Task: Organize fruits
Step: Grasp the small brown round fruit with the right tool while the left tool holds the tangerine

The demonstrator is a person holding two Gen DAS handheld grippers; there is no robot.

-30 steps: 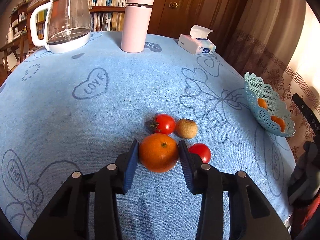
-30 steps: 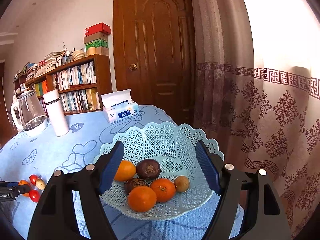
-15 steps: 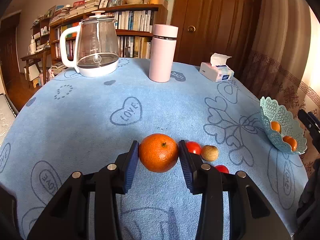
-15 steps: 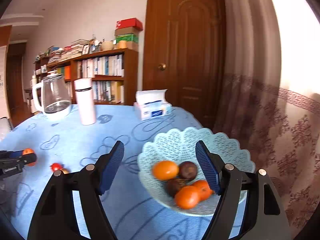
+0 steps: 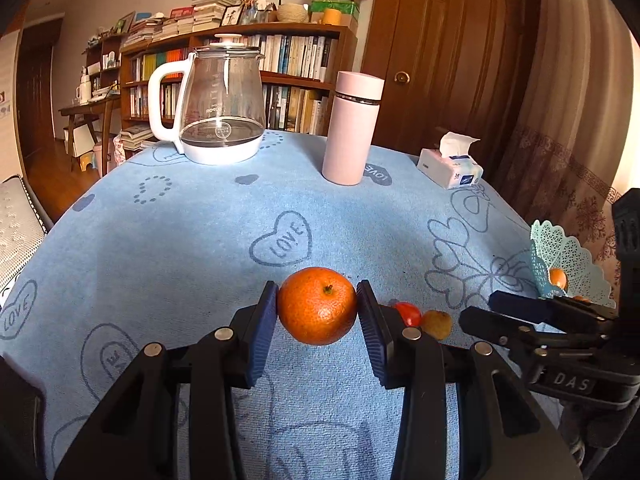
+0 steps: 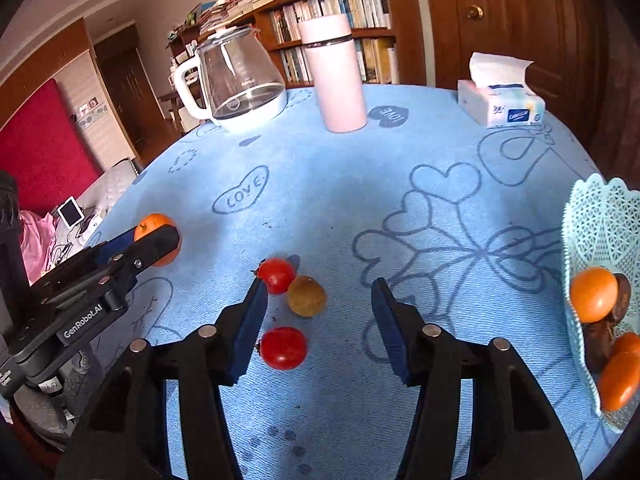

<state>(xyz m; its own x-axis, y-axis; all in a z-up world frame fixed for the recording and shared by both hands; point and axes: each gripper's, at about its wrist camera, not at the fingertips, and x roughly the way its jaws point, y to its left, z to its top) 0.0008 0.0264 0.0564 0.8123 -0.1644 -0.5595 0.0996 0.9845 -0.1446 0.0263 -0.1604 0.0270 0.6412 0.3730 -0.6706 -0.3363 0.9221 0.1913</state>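
At the left, the left gripper (image 5: 317, 306) clamps an orange (image 5: 317, 305) between its blue pads, lifted clear of the blue tablecloth (image 5: 192, 240). Further right, the right gripper (image 6: 319, 300) hangs with its jaws spread wide and nothing between them, above two tomatoes (image 6: 277, 275) (image 6: 283, 347) and a small brown fruit (image 6: 306, 295) lying close together on the cloth. At the far right the pale lattice fruit basket (image 6: 596, 216) holds oranges and dark fruit.
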